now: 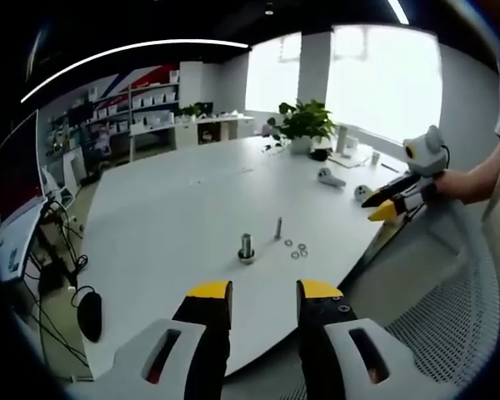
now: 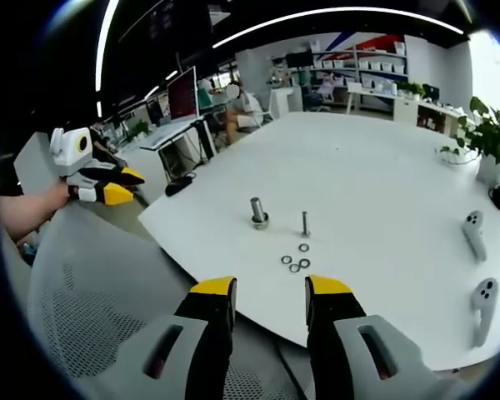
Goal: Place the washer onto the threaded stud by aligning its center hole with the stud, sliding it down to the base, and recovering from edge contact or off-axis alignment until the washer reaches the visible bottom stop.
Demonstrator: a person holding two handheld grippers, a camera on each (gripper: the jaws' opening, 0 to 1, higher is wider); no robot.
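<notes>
Yellow-tipped tongs (image 2: pixel 269 289), ring-shaped metal washers (image 2: pixel 294 261)

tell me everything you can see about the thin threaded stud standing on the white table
The threaded stud is a slim grey metal rod, standing upright on the white table on its slightly wider base. Its threads are too small to make out. Nothing is on it and nothing grips it. A thicker metal post stands apart beside it, and four small washers lie flat on the table close by. Both grippers are well short of it.
</notes>
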